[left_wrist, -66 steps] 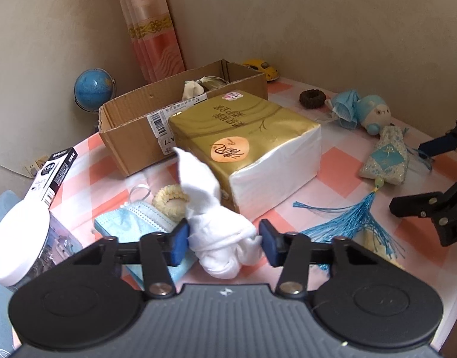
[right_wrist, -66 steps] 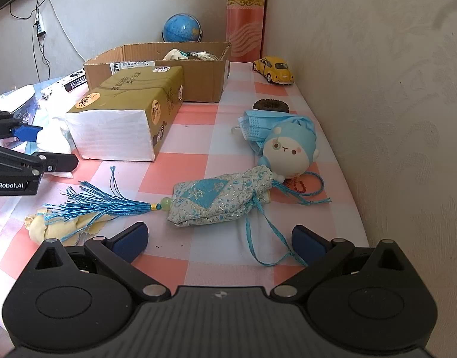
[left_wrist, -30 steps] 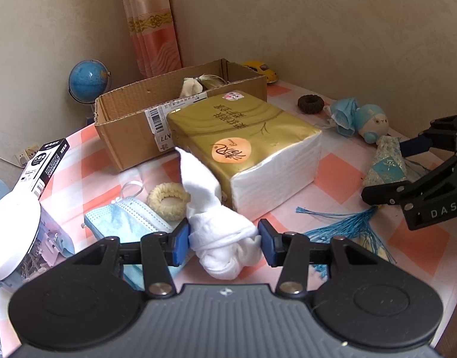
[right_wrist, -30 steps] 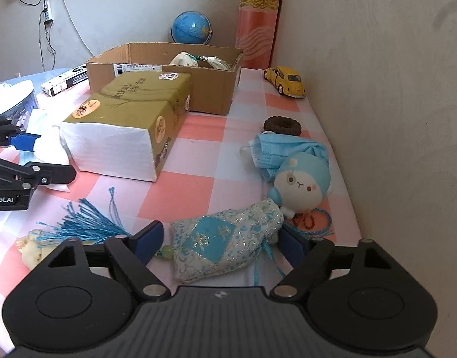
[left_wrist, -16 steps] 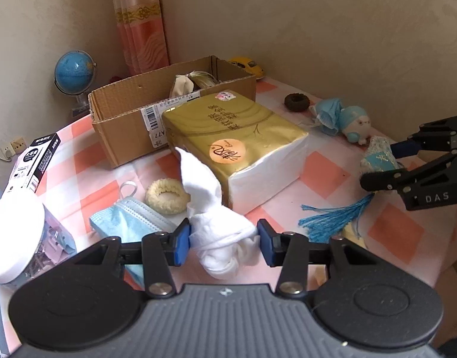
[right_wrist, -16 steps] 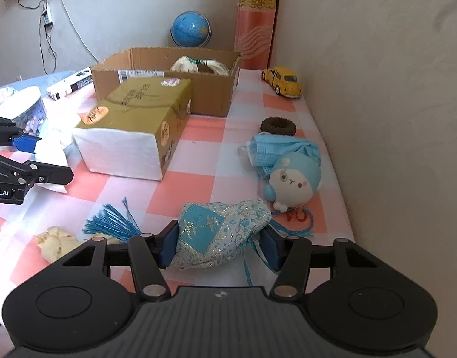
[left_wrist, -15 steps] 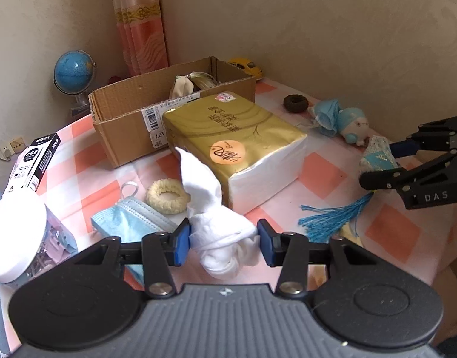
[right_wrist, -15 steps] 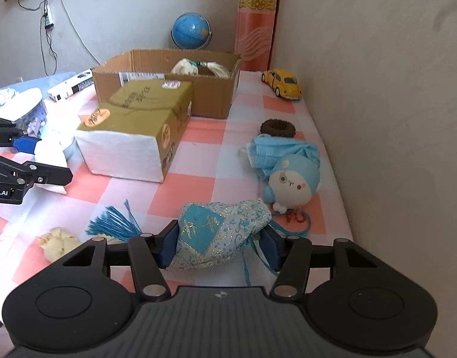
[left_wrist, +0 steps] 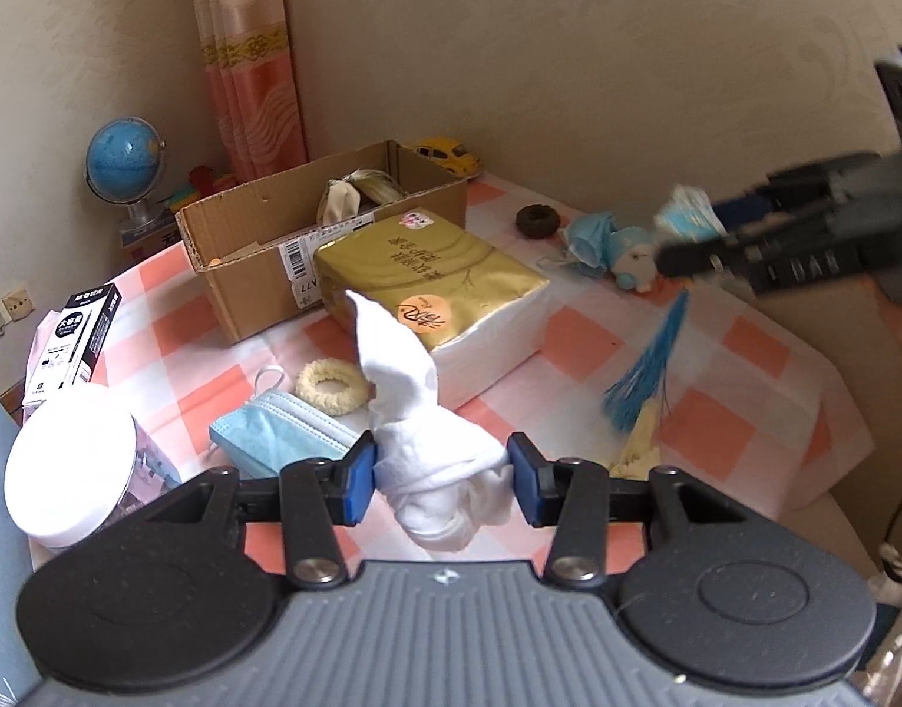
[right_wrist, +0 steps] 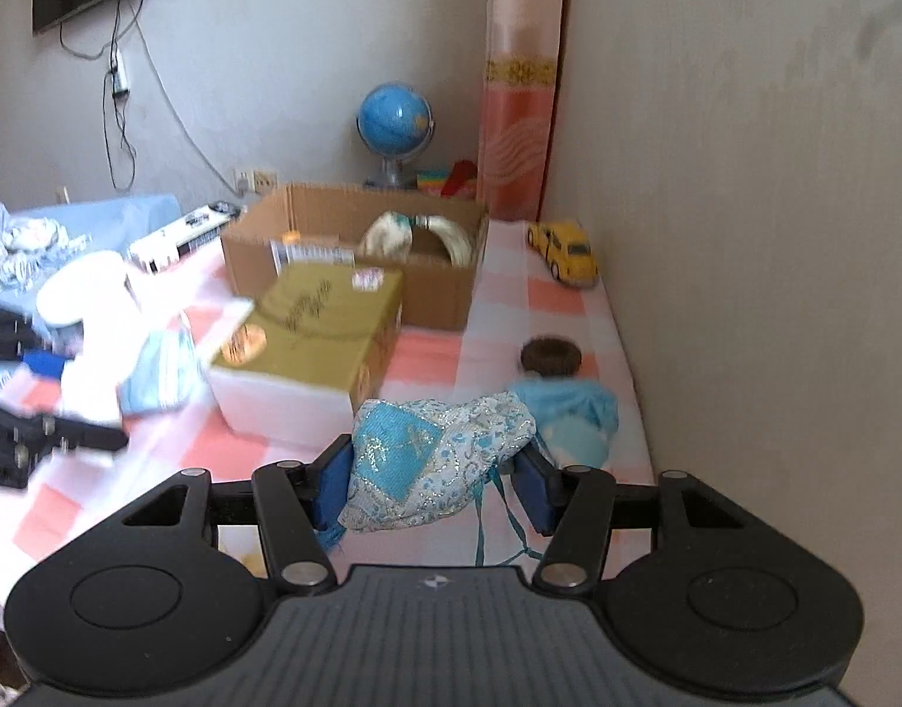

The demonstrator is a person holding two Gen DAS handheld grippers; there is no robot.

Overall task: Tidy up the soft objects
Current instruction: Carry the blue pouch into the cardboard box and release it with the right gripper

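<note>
My left gripper [left_wrist: 440, 478] is shut on a knotted white cloth [left_wrist: 433, 459], held above the checked tablecloth. My right gripper [right_wrist: 432, 486] is shut on a blue embroidered pouch [right_wrist: 433, 459], lifted off the table; in the left wrist view the right gripper [left_wrist: 692, 244] shows at the right with the pouch's blue tassel [left_wrist: 645, 377] hanging below it. An open cardboard box [left_wrist: 262, 247] with some soft items inside stands at the back. A blue face mask [left_wrist: 280, 439] and a cream scrunchie [left_wrist: 333, 386] lie just beyond the white cloth.
A gold tissue pack [left_wrist: 433, 288] lies in front of the box. A blue plush toy [left_wrist: 627, 247], another mask and a dark scrunchie [left_wrist: 537, 218] lie by the wall [right_wrist: 745, 235]. A yellow toy car [right_wrist: 565, 250], a white-lidded jar [left_wrist: 73, 465], a black carton [left_wrist: 79, 336] and a globe [left_wrist: 124, 162] are around.
Both grippers have risen. The right one closed on the blue pouch and lifted it off the table, so its tassel now hangs. The left still holds the white cloth.
</note>
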